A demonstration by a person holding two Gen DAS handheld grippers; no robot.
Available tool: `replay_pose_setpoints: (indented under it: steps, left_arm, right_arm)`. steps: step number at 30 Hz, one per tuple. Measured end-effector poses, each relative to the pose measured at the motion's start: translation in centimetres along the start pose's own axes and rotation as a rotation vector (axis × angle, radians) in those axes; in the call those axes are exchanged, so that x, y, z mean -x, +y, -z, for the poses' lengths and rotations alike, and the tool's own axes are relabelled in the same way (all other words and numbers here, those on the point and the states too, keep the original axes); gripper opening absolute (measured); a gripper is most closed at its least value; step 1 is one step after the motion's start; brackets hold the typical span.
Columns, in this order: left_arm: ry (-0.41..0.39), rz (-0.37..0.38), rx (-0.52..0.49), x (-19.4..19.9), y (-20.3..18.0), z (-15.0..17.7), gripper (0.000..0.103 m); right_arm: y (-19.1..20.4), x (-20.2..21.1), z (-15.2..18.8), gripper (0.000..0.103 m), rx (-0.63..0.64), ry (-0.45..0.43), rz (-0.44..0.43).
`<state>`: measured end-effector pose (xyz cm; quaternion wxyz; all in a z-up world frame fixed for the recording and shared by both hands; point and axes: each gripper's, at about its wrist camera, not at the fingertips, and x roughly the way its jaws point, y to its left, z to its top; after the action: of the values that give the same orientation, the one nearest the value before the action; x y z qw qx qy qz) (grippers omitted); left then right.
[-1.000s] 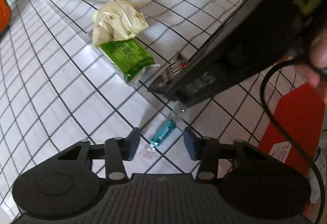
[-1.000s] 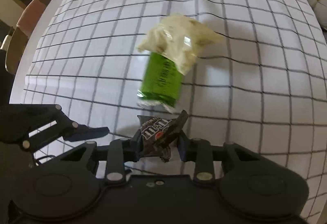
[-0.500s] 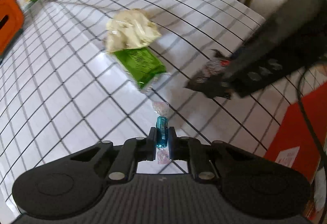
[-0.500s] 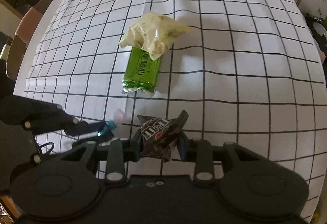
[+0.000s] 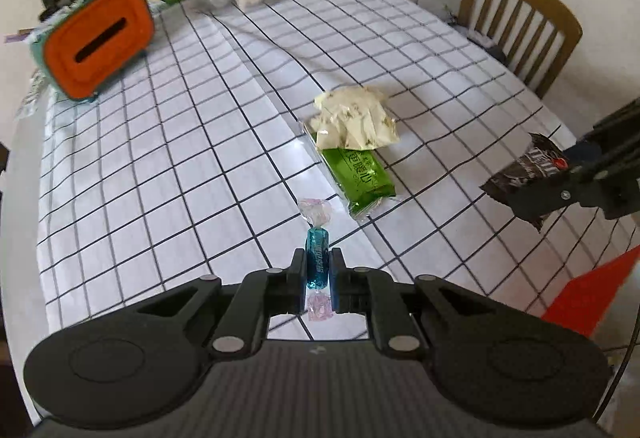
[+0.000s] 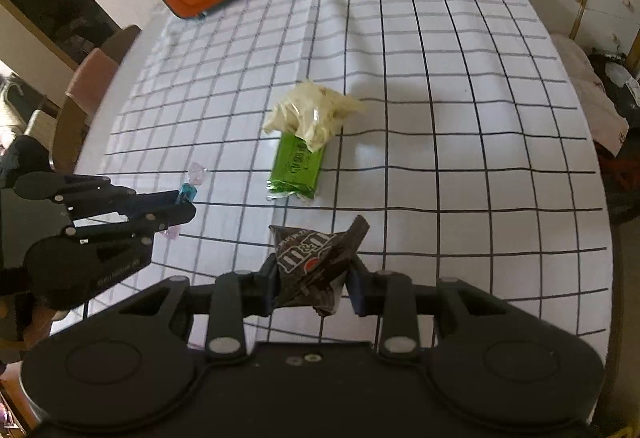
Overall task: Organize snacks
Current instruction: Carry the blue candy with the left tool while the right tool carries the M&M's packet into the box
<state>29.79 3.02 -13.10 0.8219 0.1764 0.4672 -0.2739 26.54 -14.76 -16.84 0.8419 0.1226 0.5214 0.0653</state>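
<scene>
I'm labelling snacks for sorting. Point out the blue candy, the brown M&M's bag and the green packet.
blue candy (image 5: 317, 259), left wrist view, its blue middle.
brown M&M's bag (image 6: 310, 264), right wrist view, its printed front.
green packet (image 5: 360, 174), left wrist view, its green face.

Glossy green wrapper (image 5: 362, 178); wooden chair (image 5: 516, 26); matt tongs (image 5: 318, 272).

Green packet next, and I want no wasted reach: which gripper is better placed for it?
Neither yet: the left gripper clamps a blue candy, the right gripper a dark chocolate bag. Once emptied, probably left; the green packet looks nearer it.
</scene>
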Motion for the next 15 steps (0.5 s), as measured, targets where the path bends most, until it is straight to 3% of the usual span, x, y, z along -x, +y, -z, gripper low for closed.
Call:
replay_pose_setpoints:
  steps: [15]
  left_arm:
    - [-0.075, 0.010, 0.113, 9.4, -4.9, 3.2, 0.011]
  right_arm:
    - [1.3, 7.5, 4.4, 0.033, 0.119, -0.059, -0.099]
